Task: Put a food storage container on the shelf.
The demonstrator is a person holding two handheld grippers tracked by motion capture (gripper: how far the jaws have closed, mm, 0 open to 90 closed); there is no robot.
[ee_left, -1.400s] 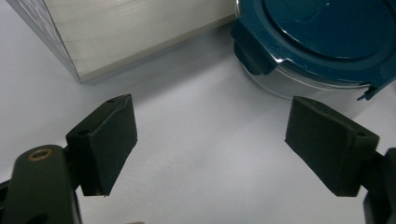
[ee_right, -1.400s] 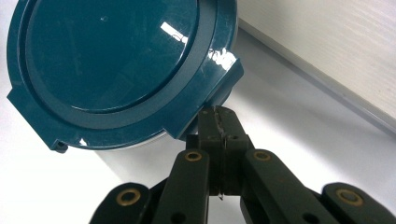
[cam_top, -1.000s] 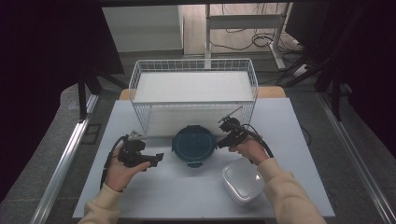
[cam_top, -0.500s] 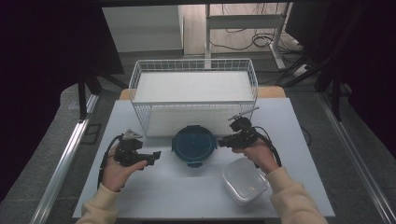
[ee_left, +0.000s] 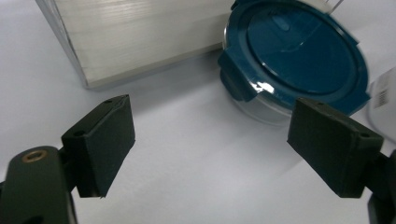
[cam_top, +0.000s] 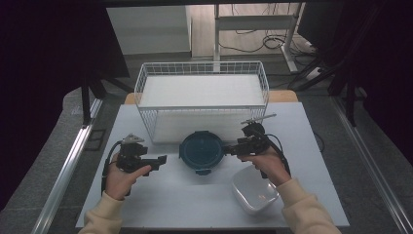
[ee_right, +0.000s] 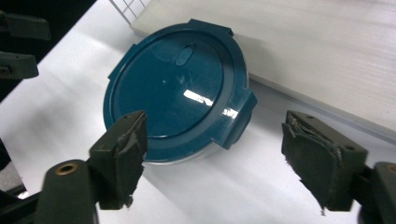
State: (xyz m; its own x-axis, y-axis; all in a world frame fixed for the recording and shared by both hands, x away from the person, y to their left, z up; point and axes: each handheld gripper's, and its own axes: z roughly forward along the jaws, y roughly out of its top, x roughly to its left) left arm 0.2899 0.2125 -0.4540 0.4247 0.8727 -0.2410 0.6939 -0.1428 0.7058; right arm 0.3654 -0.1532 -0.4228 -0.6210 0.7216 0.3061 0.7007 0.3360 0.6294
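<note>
White counter (cam_top: 195, 200), a wire basket (cam_top: 202, 97) sitting at its far edge.
The round blue-lidded container (cam_top: 201, 152) is lying flat, lid up, no long axis; right hand-held gripper (cam_top: 233, 148) has just been spreading beside it, left hand-held gripper (cam_top: 158, 162) spread, both holding nothing.

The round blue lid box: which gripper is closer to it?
The right gripper. It sits just beside the round blue lid box at its right edge, jaws open, having just opened. The left gripper waits farther off to the box's left, also open.

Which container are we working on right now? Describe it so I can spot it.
Start at the white wire basket at the table's back. Directly in front of it sits a round clear container with a dark teal clip-on lid. Its neighbour, the white square plastic tub, has no lid.
</note>
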